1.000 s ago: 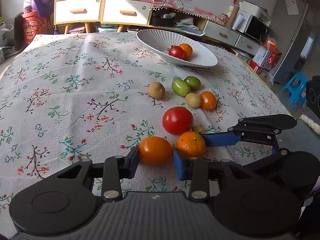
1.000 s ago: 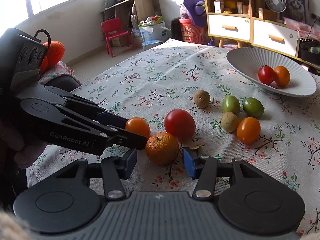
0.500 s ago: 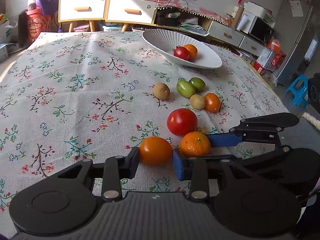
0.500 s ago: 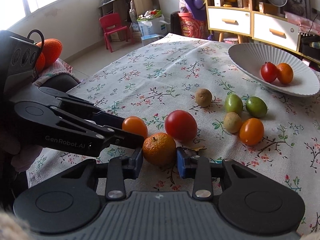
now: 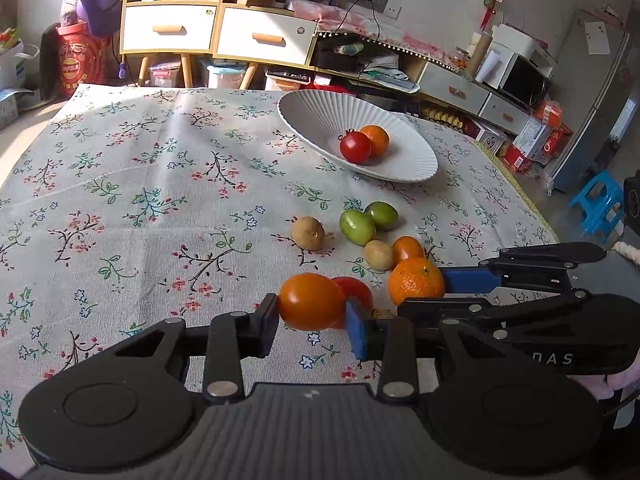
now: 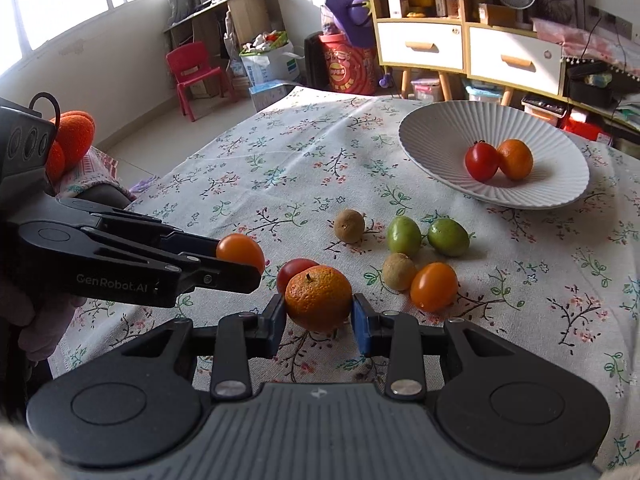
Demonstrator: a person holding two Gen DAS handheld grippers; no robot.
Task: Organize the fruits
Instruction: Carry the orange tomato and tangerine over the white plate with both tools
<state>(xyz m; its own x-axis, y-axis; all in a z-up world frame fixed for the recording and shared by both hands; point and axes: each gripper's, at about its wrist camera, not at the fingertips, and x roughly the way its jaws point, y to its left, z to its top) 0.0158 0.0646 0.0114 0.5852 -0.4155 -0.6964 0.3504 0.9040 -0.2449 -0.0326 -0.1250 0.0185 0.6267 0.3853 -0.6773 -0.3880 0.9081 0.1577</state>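
Fruit is gripped in both grippers above a table covered by a floral tablecloth [image 5: 120, 200]. An orange tomato [image 5: 311, 301] is clamped between the narrowly set jaws of the left gripper [image 5: 312, 322], one black pad and one blue pad being pressed against its sides. A mandarin [image 6: 319, 298] with a small stem is pinched in the same way by the right gripper [image 6: 319, 316]; in the left wrist view the same mandarin [image 5: 416, 281] is seen at the tip of the other tool. Both fruits appear to be raised slightly off the cloth, though contact with it cannot be ruled out. A large red tomato [image 6: 292, 273] is left on the cloth just behind the mandarin and is partly hidden by it. Farther back, a loose cluster is laid out: two green fruits [image 6: 404, 235] touching each other, two small brown round fruits [image 6: 349, 221], possibly longans, and another orange tomato [image 6: 434, 286] beside the nearer brown one. A white ribbed bowl [image 6: 440, 132] is placed beyond them, near the far right of the table, and a small red tomato [image 6: 481, 161] and an orange [image 6: 516, 159] are held in it, touching.
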